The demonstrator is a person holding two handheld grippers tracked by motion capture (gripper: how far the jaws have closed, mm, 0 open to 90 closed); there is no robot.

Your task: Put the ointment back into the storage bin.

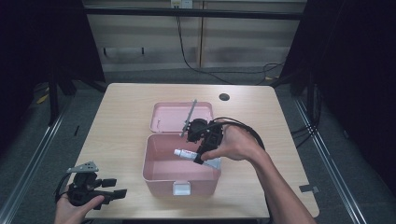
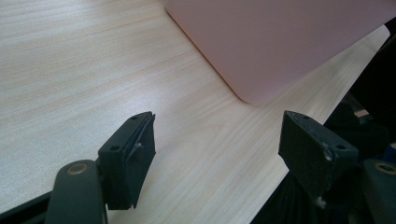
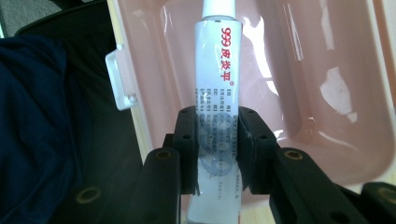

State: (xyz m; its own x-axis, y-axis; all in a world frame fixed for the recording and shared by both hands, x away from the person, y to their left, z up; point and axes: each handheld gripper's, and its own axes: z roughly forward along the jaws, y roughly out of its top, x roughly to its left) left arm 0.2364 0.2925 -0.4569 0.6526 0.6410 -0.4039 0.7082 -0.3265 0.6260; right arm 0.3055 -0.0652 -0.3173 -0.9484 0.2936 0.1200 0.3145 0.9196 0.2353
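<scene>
From where I watch, the box [image 1: 161,170] sits on the table [image 1: 126,112] a little right of the middle, toward my near edge, with its lid [image 1: 166,119] thrown back flat on the table just behind it. My right gripper [image 1: 200,158] hangs over the right part of the open box, and the tube [image 1: 187,153] lies across between its jaws, cap end reaching left over the hollow of the box. My left gripper [image 1: 119,187] rests at the near left corner of the table, left of the box and apart from it, jaws turned toward the box wall.
</scene>
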